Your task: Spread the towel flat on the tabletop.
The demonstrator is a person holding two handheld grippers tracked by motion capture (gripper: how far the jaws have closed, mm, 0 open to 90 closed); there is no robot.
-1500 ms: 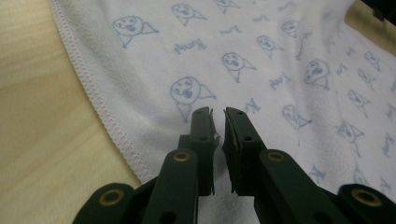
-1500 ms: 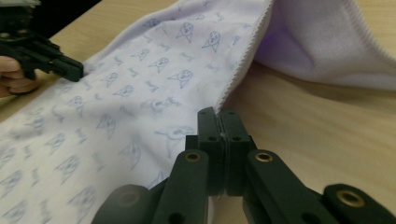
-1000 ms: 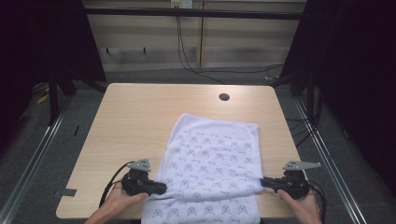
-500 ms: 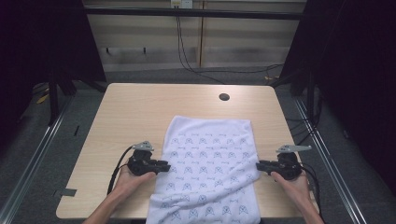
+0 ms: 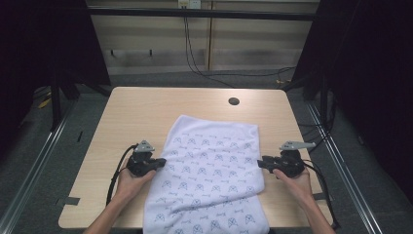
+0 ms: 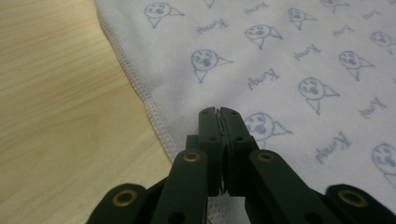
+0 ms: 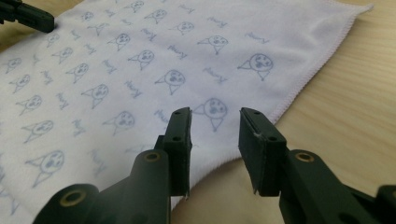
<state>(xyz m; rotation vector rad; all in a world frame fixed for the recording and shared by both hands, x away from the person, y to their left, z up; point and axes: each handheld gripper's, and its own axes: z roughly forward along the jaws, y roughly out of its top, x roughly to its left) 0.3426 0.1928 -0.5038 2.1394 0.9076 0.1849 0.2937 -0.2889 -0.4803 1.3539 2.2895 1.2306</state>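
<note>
A white towel point(image 5: 214, 165) printed with small blue faces lies flat on the wooden table point(image 5: 146, 112), its near end hanging over the front edge. My left gripper point(image 5: 163, 162) rests at the towel's left hem. Its jaws have just been closing and now stand shut point(image 6: 219, 112) over the towel point(image 6: 280, 56), with no cloth seen between the pads. My right gripper point(image 5: 259, 163) is at the towel's right hem. Its jaws point(image 7: 215, 116) have just been opening and stand open above the hem of the towel point(image 7: 140, 56), gripping nothing. The left gripper point(image 7: 28, 16) shows far off in the right gripper view.
A dark round hole point(image 5: 234, 101) sits near the table's far edge. Bare wood lies on both sides of the towel. Black cables point(image 5: 117, 175) trail from each gripper toward the front. Metal rails and dark floor flank the table.
Both hands have moved away from the front edge along the towel's sides. The right jaws have parted and let go of the towel; the left jaws have come together.
</note>
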